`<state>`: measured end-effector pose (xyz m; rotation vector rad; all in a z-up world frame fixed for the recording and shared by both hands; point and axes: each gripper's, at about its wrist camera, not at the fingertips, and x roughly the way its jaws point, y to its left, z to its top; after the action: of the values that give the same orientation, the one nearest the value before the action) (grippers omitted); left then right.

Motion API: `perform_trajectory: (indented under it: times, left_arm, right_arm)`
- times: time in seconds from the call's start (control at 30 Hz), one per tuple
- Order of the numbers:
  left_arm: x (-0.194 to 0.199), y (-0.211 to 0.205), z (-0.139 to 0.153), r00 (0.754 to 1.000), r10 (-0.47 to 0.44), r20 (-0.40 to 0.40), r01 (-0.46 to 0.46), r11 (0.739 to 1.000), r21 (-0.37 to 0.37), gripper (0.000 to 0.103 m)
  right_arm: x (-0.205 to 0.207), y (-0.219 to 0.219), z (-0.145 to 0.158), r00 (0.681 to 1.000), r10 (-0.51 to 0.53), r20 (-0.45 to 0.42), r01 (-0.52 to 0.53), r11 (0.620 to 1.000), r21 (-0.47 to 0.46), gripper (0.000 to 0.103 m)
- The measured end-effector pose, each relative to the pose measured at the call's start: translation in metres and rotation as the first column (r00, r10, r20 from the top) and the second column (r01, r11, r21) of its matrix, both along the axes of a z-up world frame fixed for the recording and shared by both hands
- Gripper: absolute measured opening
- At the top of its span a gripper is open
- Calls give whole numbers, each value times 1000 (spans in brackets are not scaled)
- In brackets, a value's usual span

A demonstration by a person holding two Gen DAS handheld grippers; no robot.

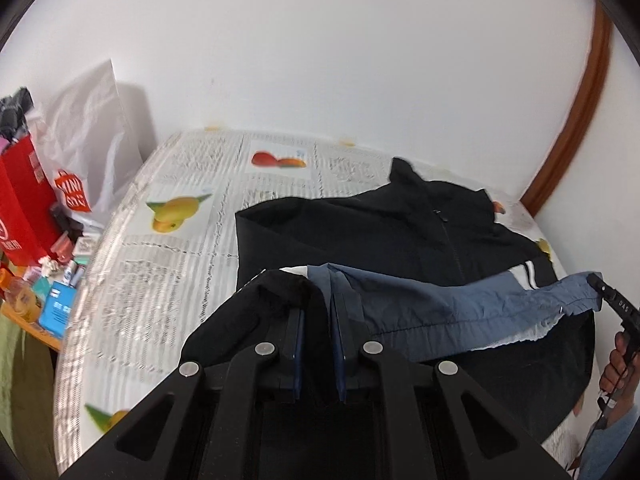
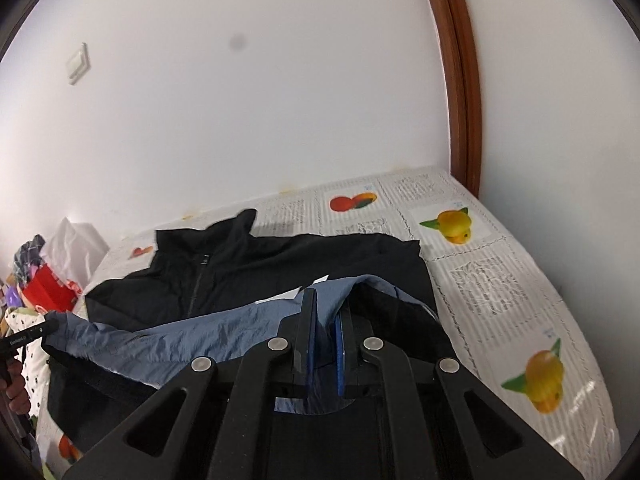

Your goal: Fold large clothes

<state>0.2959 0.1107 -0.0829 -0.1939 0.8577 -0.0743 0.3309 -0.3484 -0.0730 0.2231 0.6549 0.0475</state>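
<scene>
A black zip-up jacket (image 1: 360, 232) (image 2: 280, 260) lies spread on a table covered with a fruit-print cloth (image 1: 168, 264) (image 2: 500, 280), collar toward the wall. Its near hem is raised and turned over, so the blue lining (image 1: 460, 300) (image 2: 200, 332) shows. In the left wrist view my left gripper (image 1: 320, 288) is shut on the hem's left corner, where black fabric drapes over its fingers. My right gripper (image 2: 326, 304) is shut on the hem's right corner. Each view also catches the other tool at its edge: the right gripper (image 1: 598, 282) and the left gripper (image 2: 54, 322), both pinching the blue edge.
A red bag (image 1: 20, 208), a white plastic bag (image 1: 88, 140) and small clutter sit on a side table left of the cloth. A white wall runs behind the table. A brown door frame (image 2: 460, 80) stands at the far right corner. A person's hand (image 1: 618, 364) grips the right tool.
</scene>
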Motion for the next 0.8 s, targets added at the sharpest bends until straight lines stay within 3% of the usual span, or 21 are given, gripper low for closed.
perform_trajectory:
  times: [0.37, 0.43, 0.5, 0.57, 0.7, 0.8]
  left_arm:
    - [40, -3, -35, 999, 7, -54, -7, 1000, 8, 17]
    - [43, -4, -36, 998, 5, -62, -5, 1000, 3, 22]
    - [42, -9, -34, 997, -11, -78, 10, 1000, -8, 41]
    - [37, -13, -27, 997, -35, -66, 34, 999, -14, 48]
    - [16, -14, -6, 998, -64, -10, 64, 997, -43, 54]
    - [-3, -11, 5, 997, -72, 18, 73, 996, -48, 58]
  right_arm:
    - [61, -6, -47, 990, -49, -132, 46, 999, -30, 10]
    - [67, -7, -51, 985, -58, -162, 53, 998, -35, 12]
    - [66, -6, -47, 983, -46, -177, 39, 998, -41, 20]
    - [61, -4, -40, 983, -48, -177, 38, 997, -64, 29]
    - [26, 1, -12, 996, -33, -83, 23, 993, -114, 45]
    - [7, 5, -3, 997, 7, -82, -17, 993, -116, 45]
